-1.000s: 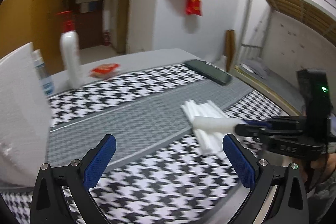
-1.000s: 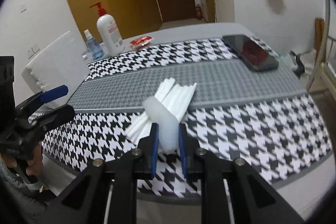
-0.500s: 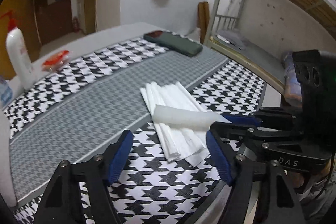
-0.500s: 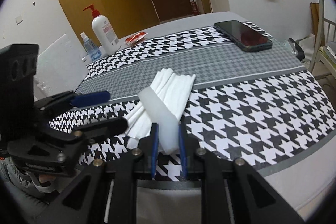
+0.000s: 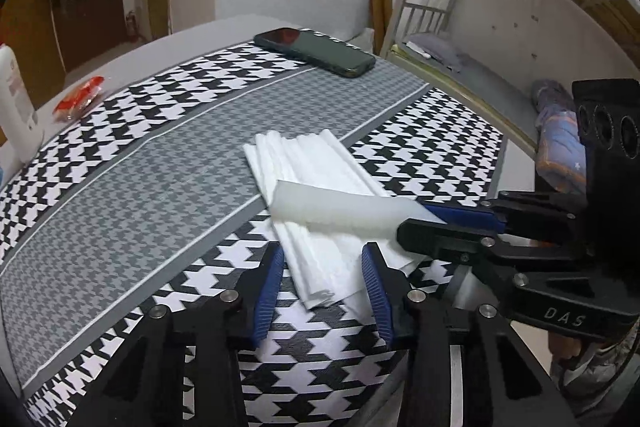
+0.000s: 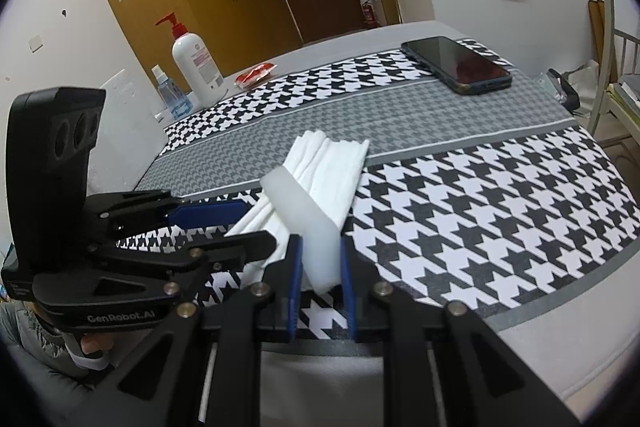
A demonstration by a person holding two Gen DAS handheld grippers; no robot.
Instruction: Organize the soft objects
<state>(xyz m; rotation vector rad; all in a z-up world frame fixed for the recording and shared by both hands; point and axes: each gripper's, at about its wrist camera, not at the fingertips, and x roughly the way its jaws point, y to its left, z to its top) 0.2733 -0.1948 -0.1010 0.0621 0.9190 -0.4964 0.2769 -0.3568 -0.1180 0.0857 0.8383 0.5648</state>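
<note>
A stack of folded white cloth (image 5: 312, 163) (image 6: 336, 163) lies on the houndstooth table cover (image 5: 120, 187). Across its near part rests a pale foam strip (image 5: 340, 205) (image 6: 292, 199), and my right gripper (image 6: 320, 259) (image 5: 412, 219) is shut on the strip's end. My left gripper (image 5: 324, 287) (image 6: 256, 225) hovers low at the cloth's near end. Its jaws are closing, and the cloth's end lies between the blue pads (image 5: 272, 291) with a gap left on each side.
A dark phone (image 5: 316, 51) (image 6: 456, 63) lies at the far side of the cover. A white pump bottle (image 6: 198, 67), a small spray bottle (image 6: 170, 95) and a red packet (image 6: 256, 75) stand at the far left. A bunk bed (image 5: 460, 67) is beyond the table's right edge.
My left gripper swung right and dropped toward the cloth's near end, and its jaws narrowed from wide open. The right gripper held still with the strip.
</note>
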